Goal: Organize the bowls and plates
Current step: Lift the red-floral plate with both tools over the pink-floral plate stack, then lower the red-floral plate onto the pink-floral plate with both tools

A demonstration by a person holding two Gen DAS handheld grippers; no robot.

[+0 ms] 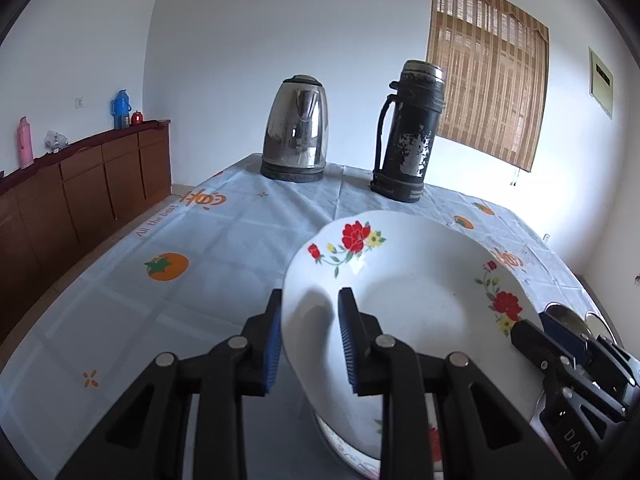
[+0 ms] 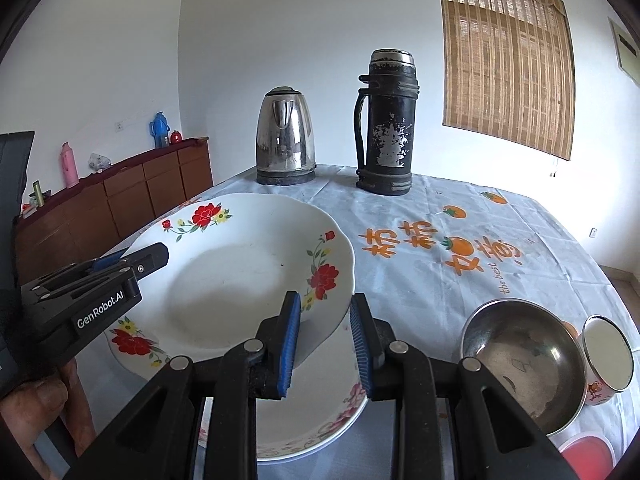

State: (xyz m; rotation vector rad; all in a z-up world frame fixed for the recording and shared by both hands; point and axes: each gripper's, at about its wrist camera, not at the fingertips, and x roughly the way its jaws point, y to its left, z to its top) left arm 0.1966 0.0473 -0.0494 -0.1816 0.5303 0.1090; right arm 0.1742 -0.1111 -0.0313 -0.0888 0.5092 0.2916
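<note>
While both grippers pinch opposite rims of the red-flowered plate (image 2: 240,276), the left gripper (image 1: 308,340) and right gripper (image 2: 326,344) hold it just above a pink-patterned plate (image 2: 320,432). Right of that plate, a steel bowl (image 2: 524,364) and cup (image 2: 608,356) look unsorted.

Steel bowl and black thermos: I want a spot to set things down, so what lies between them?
Right wrist view: only bare tablecloth with orange print between the steel bowl and black thermos.
</note>
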